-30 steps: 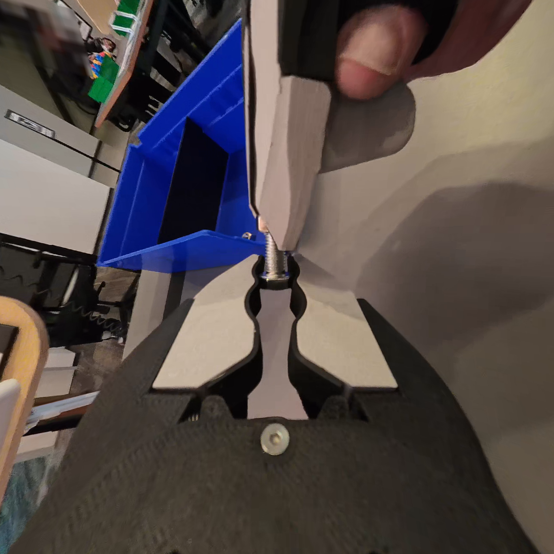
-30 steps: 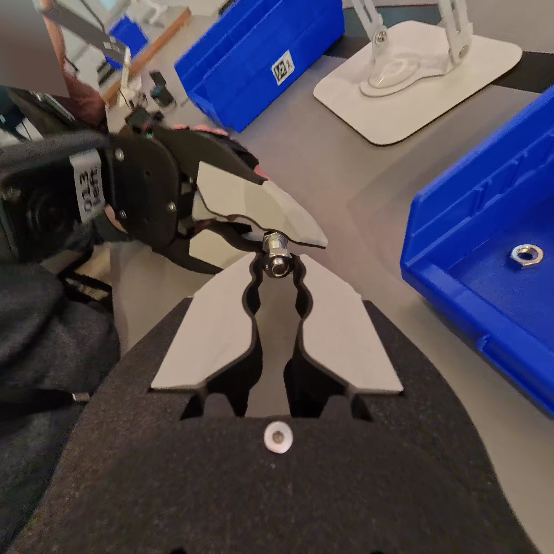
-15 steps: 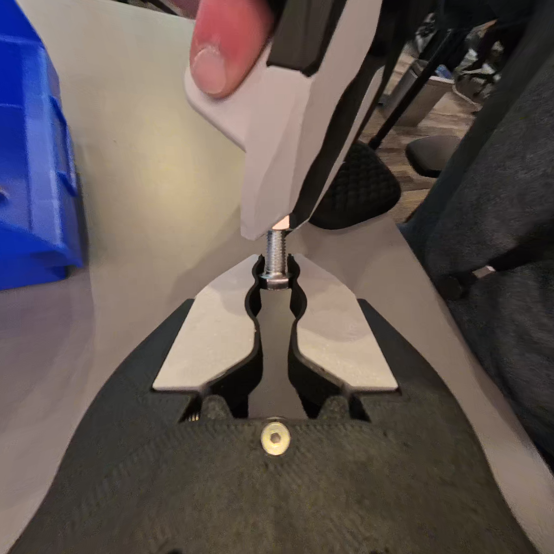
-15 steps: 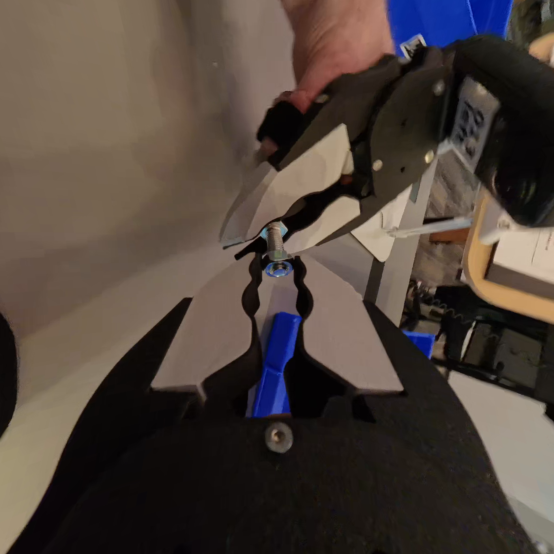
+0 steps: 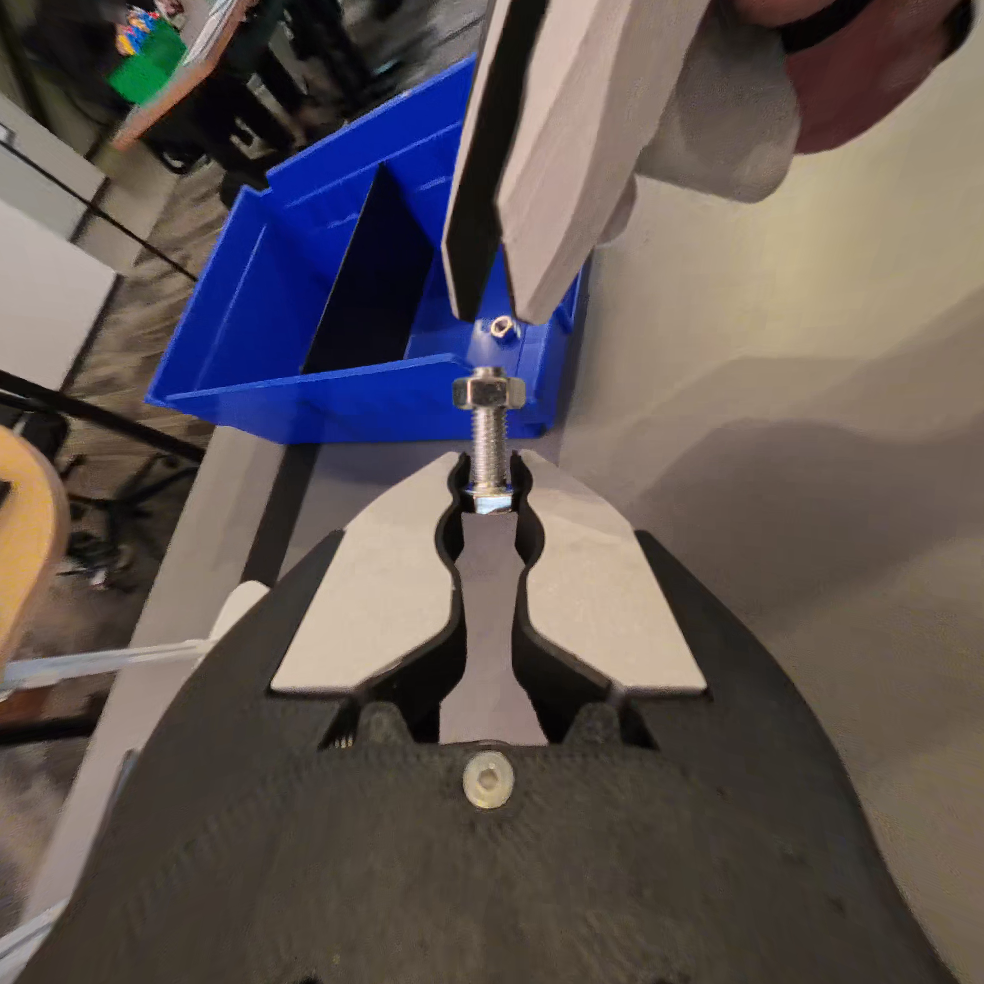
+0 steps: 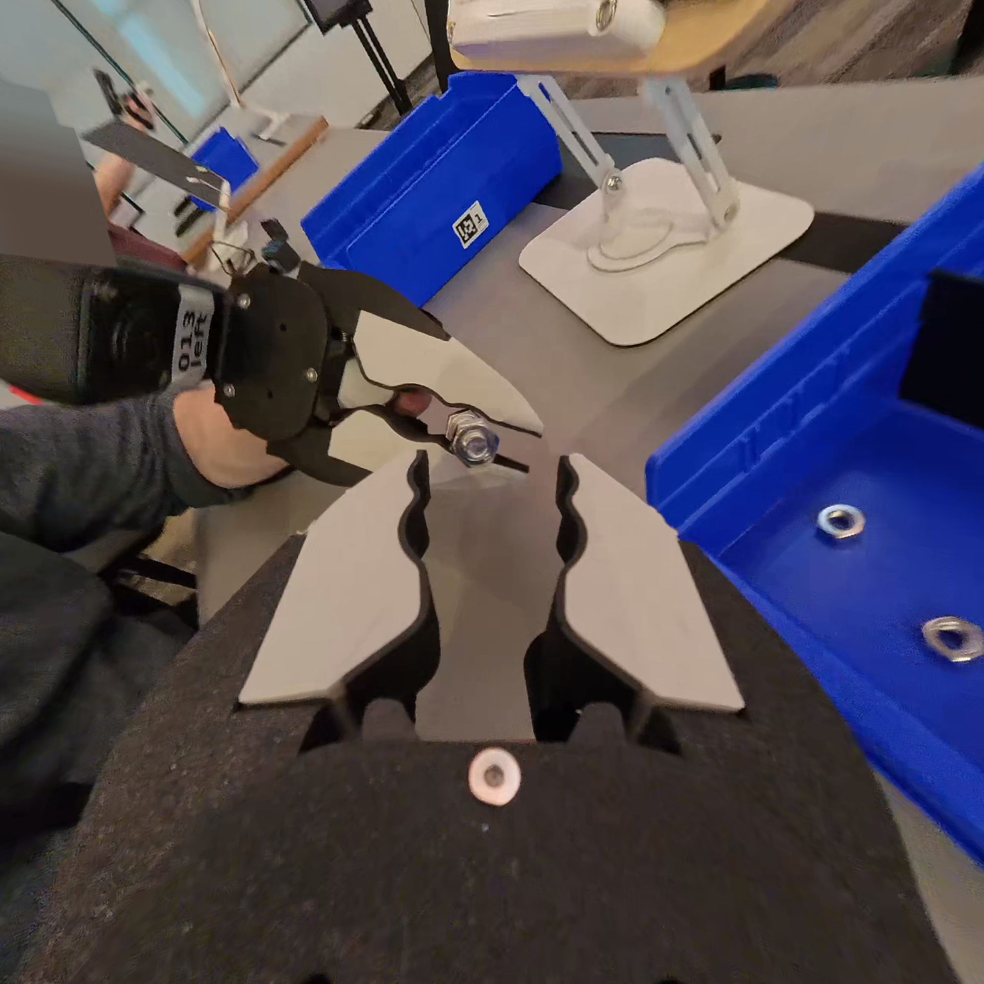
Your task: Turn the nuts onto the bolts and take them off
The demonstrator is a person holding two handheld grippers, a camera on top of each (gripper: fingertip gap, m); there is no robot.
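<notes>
Two grippers meet over the grey table (image 6: 612, 372). Nearest, the left gripper (image 5: 489, 468) pinches the bolt (image 5: 489, 452) by its head end, a nut (image 5: 489, 393) threaded on its far tip. At twelve o'clock beyond, the right gripper (image 6: 490, 468) stands spread, empty, apart from it. Farther, toward two o'clock in the right wrist view, loose nuts (image 6: 840, 523) lie in a blue bin (image 6: 756, 426).

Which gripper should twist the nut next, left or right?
Probably the right gripper: it is open, empty and right beside the nut. The left gripper is shut on the bolt, holding it steady.
</notes>
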